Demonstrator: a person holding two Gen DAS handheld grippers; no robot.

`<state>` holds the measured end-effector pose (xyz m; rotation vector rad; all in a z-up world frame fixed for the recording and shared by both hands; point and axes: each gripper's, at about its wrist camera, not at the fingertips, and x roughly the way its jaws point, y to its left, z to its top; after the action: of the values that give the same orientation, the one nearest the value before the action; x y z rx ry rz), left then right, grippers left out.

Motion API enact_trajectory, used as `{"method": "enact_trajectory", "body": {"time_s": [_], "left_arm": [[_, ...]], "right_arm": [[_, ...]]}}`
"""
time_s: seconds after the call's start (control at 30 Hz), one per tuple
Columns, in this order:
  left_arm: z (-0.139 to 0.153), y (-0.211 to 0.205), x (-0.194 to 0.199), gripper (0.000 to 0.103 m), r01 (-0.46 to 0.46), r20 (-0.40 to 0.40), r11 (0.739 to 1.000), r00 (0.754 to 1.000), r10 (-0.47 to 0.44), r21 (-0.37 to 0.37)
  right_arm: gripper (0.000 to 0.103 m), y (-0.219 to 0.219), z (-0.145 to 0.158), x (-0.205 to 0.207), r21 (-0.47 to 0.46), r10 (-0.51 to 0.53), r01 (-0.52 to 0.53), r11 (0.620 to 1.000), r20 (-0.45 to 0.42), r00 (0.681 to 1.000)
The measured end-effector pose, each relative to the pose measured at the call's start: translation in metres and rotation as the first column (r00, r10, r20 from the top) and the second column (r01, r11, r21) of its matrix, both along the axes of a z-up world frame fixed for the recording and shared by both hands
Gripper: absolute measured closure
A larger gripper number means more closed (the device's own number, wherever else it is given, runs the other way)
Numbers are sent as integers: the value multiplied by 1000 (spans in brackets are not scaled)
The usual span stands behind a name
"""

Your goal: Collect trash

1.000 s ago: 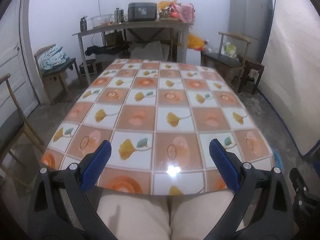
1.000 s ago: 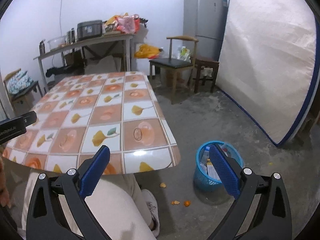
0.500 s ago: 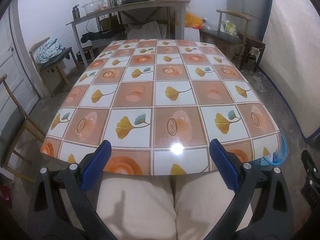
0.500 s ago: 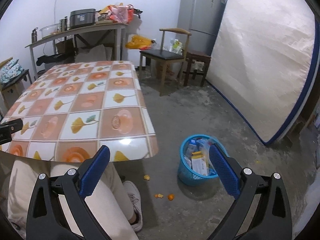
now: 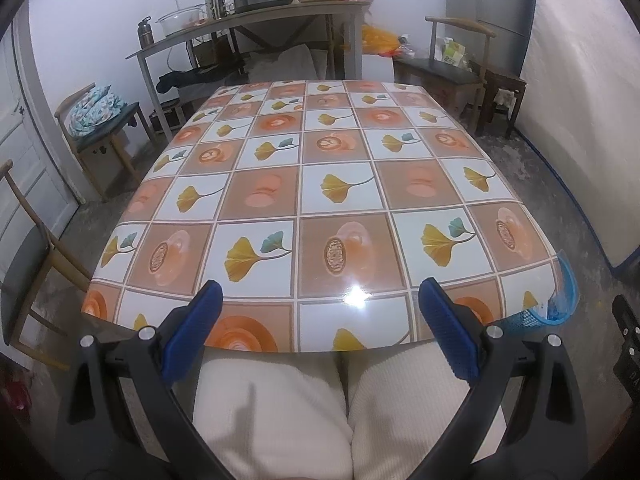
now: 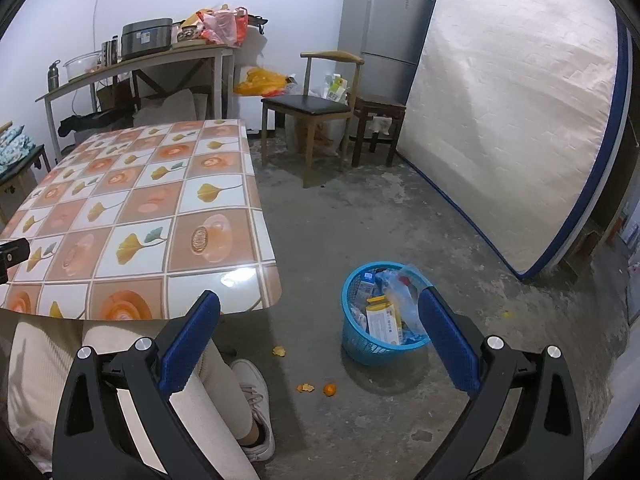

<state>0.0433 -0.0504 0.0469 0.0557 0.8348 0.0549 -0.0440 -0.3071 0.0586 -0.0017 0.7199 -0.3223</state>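
The right gripper [image 6: 318, 336] has swung further away from the table [image 6: 132, 208], so more bare floor shows now. The left gripper [image 5: 320, 328] has tipped down a little toward the table's near edge. Both are wide open and hold nothing. The blue basket [image 6: 362, 346] stands on the floor just right of the table, full of wrappers. Small orange peel bits [image 6: 316, 389] lie on the floor between the basket and the person's shoe [image 6: 256, 400]. A chair [image 6: 316, 108] stands beyond the table.

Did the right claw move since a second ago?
Yes. The right claw swung to its right: the round blue plastic basket and the flowery table both slid leftward in its view.
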Motion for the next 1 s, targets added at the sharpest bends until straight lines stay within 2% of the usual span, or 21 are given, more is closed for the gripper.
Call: {"method": "enact_trajectory", "body": {"time_s": [0.2, 0.5, 1.0], "left_arm": [[1, -4, -1, 9, 25, 4, 1000, 1000, -25, -3], [8, -17, -10, 9, 109, 42, 994, 993, -109, -1], [8, -22, -13, 9, 138, 46, 990, 989, -137, -11]], "right_arm": [[7, 0, -1, 0, 3, 7, -7, 1000, 0, 1000], [7, 1, -1, 0, 3, 18, -18, 1000, 3, 1000], [7, 2, 2, -2, -3, 19, -19, 1000, 11, 1000]]}}
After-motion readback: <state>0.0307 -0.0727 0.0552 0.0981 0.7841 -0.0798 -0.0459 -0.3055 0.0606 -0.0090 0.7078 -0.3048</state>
